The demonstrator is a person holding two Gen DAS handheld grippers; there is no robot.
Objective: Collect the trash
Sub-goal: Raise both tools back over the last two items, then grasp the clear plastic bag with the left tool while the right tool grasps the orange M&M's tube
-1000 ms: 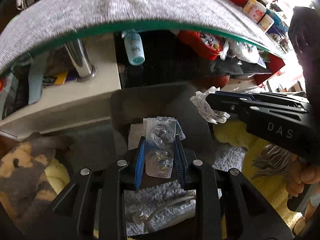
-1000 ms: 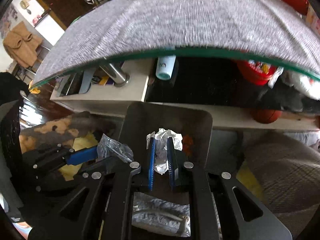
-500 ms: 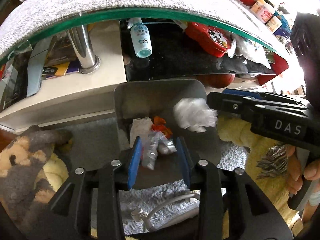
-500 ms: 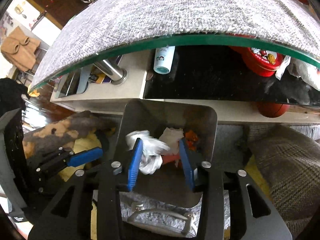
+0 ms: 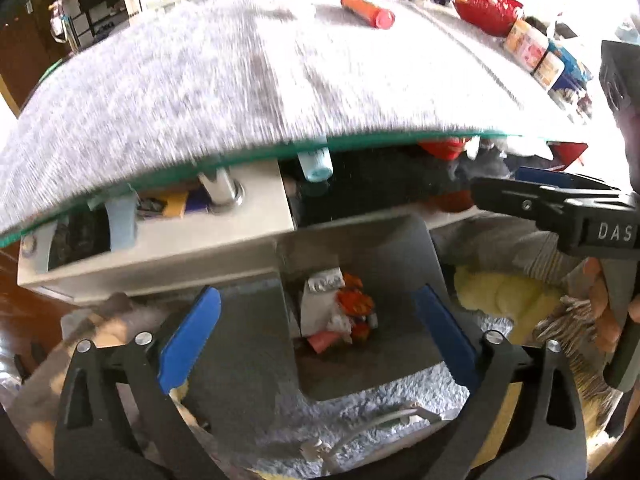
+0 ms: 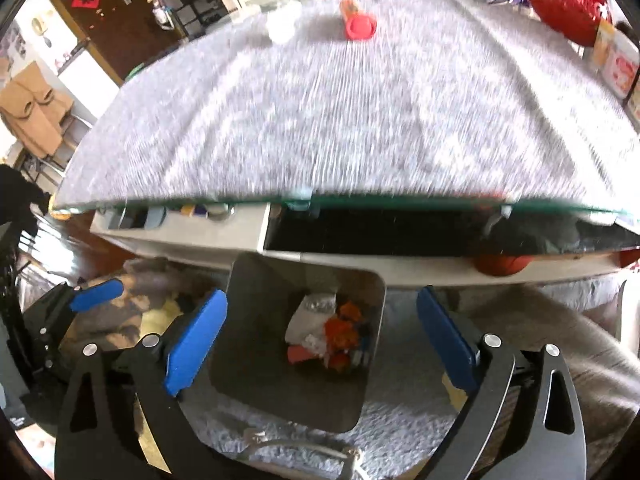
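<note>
Grey cloth covers a glass-edged tabletop (image 5: 280, 80) that fills the upper half of both views, blurred by motion. In the left wrist view, an orange tube with a red cap (image 5: 368, 12) lies at the upper middle of the cloth, and a red basket (image 5: 486, 8) stands at the upper right. Under the glass edge runs a lower shelf (image 5: 160, 252) with a chrome leg (image 5: 218, 188) on it and a pale blue bottle (image 5: 316, 164) just right of that.

Below the shelf, at the middle of the frame, a grey bin (image 5: 384, 256) stands on a shaggy grey rug (image 5: 380, 412). Trash (image 5: 340, 312) lies at its bottom: white paper, a foil strip, orange and pink scraps. The left gripper (image 5: 316, 340) is spread wide with nothing between its blue pads (image 5: 188, 340), which frame the bin from the lower left and lower right. At the right edge, the right gripper (image 5: 496, 192) reaches in, and part of the hand (image 5: 600, 308) holding it shows below.

In the right wrist view, the left gripper's blue tip (image 6: 96, 294) shows at the left edge. The bin (image 6: 256, 340) sits at the lower middle with the trash (image 6: 332, 336) inside. The right gripper (image 6: 320, 340) is likewise wide apart and empty.
</note>
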